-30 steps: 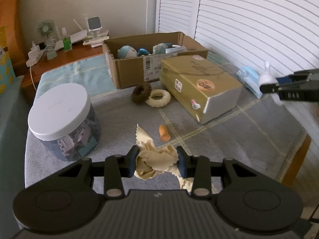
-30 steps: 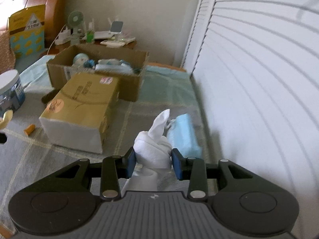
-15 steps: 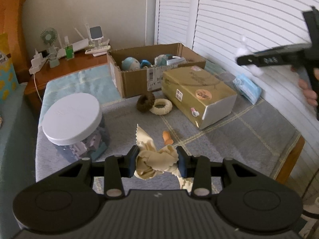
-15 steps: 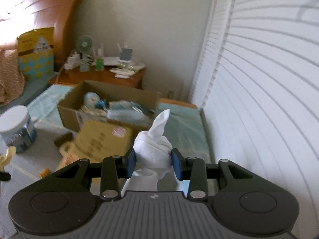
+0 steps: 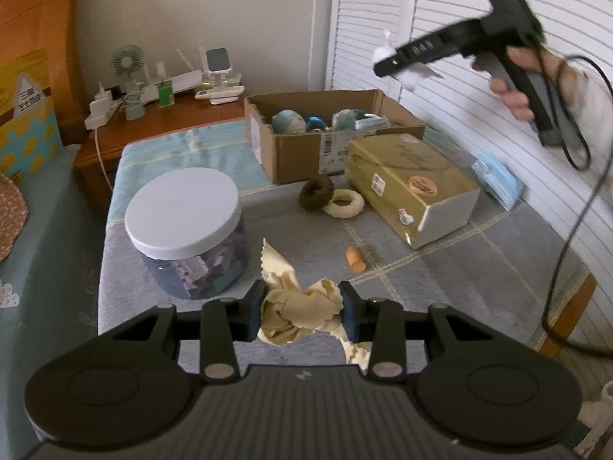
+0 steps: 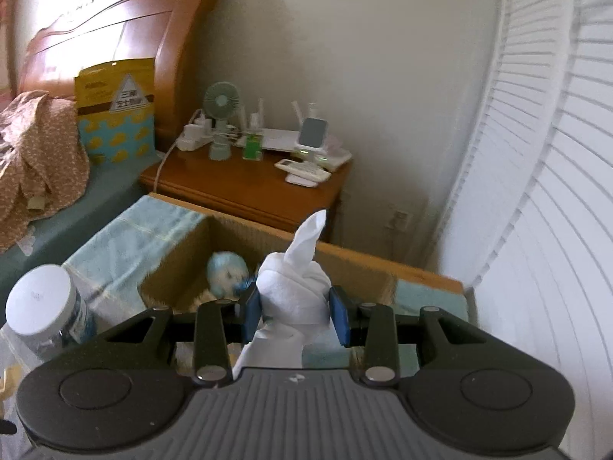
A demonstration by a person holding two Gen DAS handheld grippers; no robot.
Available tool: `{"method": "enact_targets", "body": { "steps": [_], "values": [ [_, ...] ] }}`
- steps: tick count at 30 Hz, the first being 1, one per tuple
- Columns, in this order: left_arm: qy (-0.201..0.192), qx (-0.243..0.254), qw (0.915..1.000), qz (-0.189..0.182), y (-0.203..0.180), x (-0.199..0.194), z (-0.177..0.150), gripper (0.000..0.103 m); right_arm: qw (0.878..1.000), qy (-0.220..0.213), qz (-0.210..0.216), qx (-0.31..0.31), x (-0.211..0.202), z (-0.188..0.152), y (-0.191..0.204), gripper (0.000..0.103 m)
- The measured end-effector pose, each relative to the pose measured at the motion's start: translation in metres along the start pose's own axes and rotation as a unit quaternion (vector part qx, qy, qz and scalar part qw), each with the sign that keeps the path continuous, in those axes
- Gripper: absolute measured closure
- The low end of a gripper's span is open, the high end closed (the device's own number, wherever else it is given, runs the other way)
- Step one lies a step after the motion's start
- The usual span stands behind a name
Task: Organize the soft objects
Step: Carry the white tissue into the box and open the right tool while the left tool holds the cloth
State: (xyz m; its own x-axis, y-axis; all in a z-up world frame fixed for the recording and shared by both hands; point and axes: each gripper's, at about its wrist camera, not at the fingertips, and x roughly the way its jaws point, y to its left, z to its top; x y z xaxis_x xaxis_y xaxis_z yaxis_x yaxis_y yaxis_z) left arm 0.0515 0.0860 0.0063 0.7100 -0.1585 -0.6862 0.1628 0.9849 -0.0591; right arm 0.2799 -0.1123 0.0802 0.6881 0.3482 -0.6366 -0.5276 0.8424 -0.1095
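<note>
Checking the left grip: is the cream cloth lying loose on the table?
No, the cream cloth is clamped between the left gripper fingers.

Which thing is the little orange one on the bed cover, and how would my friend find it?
Start at the big gold box lying on the grey checked cover. Just in front of its near left side, alone on the cover, lies the small orange piece, with the white-lidded jar further left. It is stubby and orange, far smaller than the brown ring and cream ring behind it.

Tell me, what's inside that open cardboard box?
Inside the cardboard box: a pale blue plush ball, a smaller blue item and whitish-teal soft things. Its walls hide anything lying lower.
</note>
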Motion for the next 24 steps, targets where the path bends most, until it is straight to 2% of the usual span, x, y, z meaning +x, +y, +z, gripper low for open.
{"method": "enact_targets", "body": {
  "steps": [5, 7, 11, 13, 16, 24],
  "values": [
    [-0.003, -0.011, 0.9999, 0.005, 0.002, -0.001, 0.000, 0.064, 0.999, 0.010, 0.032, -0.003, 0.023, 0.025, -0.008, 0.057],
    [-0.002, -0.014, 0.9999, 0.006, 0.002, 0.000, 0.000, 0.064, 0.999, 0.014, 0.046, 0.004, 0.028, 0.029, -0.011, 0.040],
    [-0.003, -0.010, 0.9999, 0.005, 0.002, 0.000, 0.002, 0.064, 0.999, 0.004, 0.039, 0.024, 0.023, 0.024, -0.017, 0.024],
    [-0.003, -0.009, 1.0000, 0.003, 0.001, 0.000, 0.002, 0.064, 0.999, -0.001, 0.033, 0.039, 0.016, 0.018, -0.020, 0.012],
    [-0.001, -0.006, 1.0000, -0.001, 0.000, 0.000, 0.005, 0.064, 0.998, 0.000, 0.018, 0.059, 0.003, 0.004, -0.019, 0.008],
    [0.002, -0.001, 1.0000, -0.009, -0.004, 0.003, 0.018, 0.064, 0.995, -0.013, 0.008, 0.099, -0.042, -0.046, 0.002, 0.000]
  ]
}}
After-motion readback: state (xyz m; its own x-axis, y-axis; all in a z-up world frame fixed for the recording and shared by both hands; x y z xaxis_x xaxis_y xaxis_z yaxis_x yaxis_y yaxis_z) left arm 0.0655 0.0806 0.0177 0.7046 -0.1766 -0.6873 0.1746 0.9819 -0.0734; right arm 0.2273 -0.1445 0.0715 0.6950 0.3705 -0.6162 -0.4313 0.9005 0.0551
